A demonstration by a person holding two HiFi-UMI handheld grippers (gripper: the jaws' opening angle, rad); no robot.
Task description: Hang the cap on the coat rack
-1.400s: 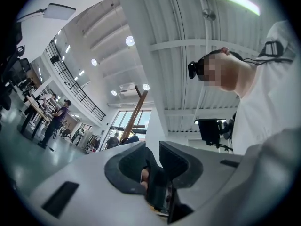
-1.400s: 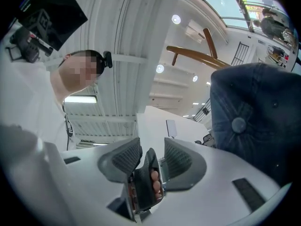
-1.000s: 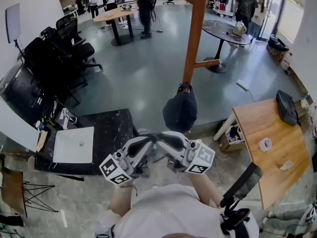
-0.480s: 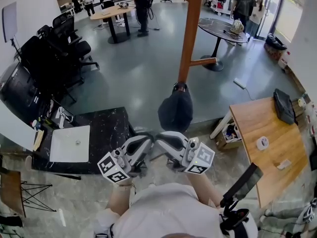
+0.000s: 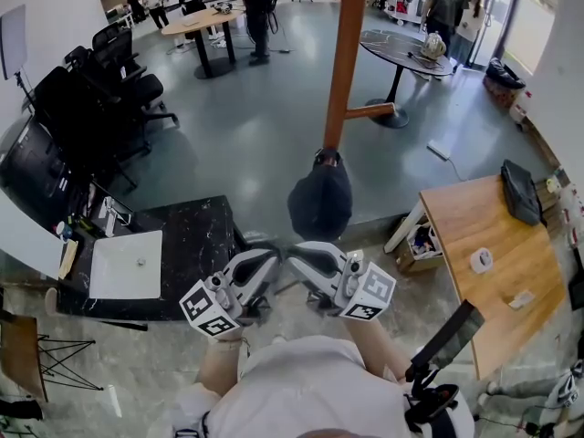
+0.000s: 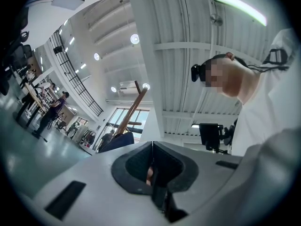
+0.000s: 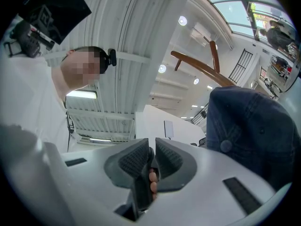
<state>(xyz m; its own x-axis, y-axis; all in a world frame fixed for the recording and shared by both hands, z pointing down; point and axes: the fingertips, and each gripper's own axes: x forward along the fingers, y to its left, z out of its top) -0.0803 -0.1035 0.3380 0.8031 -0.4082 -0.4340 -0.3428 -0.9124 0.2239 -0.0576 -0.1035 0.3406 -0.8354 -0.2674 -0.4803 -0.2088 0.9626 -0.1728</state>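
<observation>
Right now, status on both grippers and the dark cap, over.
Left gripper shut, empty. Right gripper closing, nothing between jaws. Dark blue fabric cap hangs on wooden coat rack, clear of both. Nothing in the way.

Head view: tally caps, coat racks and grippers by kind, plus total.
cap: 1
coat rack: 1
grippers: 2 (left gripper, jaws shut; right gripper, jaws closing, nothing between them)
Total: 4

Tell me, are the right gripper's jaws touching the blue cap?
Apart. In the right gripper view, the right gripper is closing its jaws on nothing, and the cap hangs off to their right with background showing between.
</observation>
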